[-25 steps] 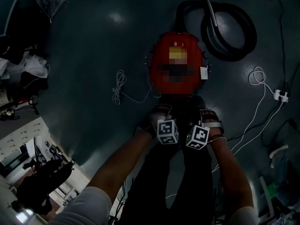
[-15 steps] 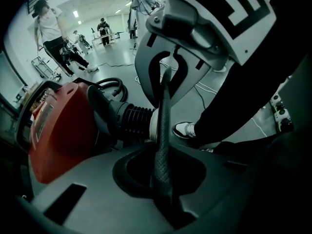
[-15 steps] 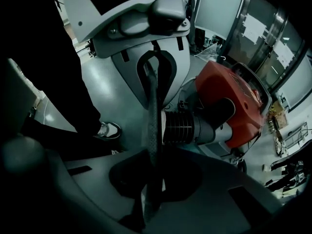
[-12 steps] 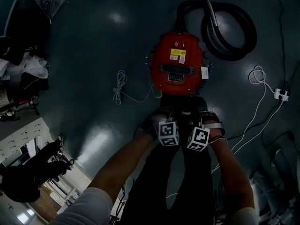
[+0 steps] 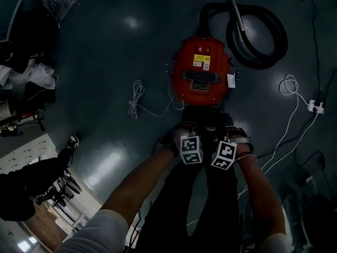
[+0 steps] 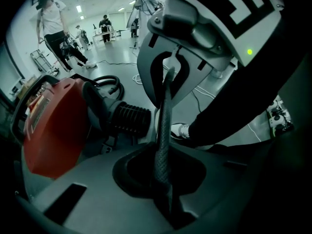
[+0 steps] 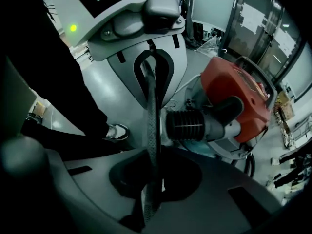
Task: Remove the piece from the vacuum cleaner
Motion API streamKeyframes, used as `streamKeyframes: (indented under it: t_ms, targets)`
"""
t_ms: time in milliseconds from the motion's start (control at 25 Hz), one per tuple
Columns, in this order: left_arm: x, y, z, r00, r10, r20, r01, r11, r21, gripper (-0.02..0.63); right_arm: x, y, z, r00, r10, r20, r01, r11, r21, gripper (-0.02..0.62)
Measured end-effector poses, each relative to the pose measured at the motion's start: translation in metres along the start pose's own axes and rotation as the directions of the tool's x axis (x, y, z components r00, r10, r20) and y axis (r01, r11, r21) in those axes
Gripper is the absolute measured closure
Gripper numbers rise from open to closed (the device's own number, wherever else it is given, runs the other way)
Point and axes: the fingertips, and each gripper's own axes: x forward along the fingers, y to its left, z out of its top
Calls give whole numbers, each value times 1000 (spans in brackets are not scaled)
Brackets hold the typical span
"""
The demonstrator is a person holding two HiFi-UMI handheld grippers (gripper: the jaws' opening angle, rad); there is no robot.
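The red vacuum cleaner [image 5: 202, 73] lies on the dark floor, its black hose [image 5: 258, 36] coiled at its far right. Both grippers hover just below it in the head view, the left gripper [image 5: 190, 149] beside the right gripper [image 5: 224, 154], tips facing each other. In the left gripper view, the left gripper [image 6: 165, 89] is shut with nothing between its pads, and the red body [image 6: 53, 126] and ribbed hose connector [image 6: 129, 118] lie to its left. In the right gripper view, the right gripper [image 7: 150, 89] is also shut and empty, with the connector [image 7: 187, 123] and red body [image 7: 234, 96] to its right.
A white cord [image 5: 136, 99] lies left of the vacuum. Another white cable [image 5: 288, 86] runs to a power strip [image 5: 316, 107] at the right. Clutter [image 5: 26, 78] lines the left edge. A shoe [image 6: 180, 129] stands close by, and people [image 6: 51, 18] stand far off.
Both grippers stay in about the same place below the vacuum. A dark figure at the lower left of the head view has shifted.
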Motion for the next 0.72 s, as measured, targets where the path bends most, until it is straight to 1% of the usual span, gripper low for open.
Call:
streamKeyframes:
  t_ms: [80, 160, 280, 400, 520, 720]
  targets:
    - [-2, -14, 0, 1000, -13, 12, 13, 1000, 9, 578, -3, 12, 1, 1000, 5, 16, -5, 1000, -7, 558]
    - [-10, -18, 3, 1000, 0, 30, 0, 1000, 1, 577, -11, 15, 2, 1000, -4, 29, 4, 1000, 6, 558]
    - [-41, -23, 15, 999, 4, 52, -4, 1000, 4, 577, -42, 16, 8, 999, -2, 38, 2, 1000, 18, 558]
    - [-98, -30, 38, 997, -14, 76, 13, 1000, 12, 577, -105, 18, 25, 997, 34, 64, -38, 998, 52, 558]
    - [-173, -48, 63, 995, -41, 96, 39, 999, 27, 577, -184, 30, 45, 993, 71, 95, -78, 994, 78, 558]
    - [-294, -85, 98, 989, -82, 122, 76, 996, 51, 577, -313, 55, 83, 988, 82, 134, -96, 991, 96, 558]
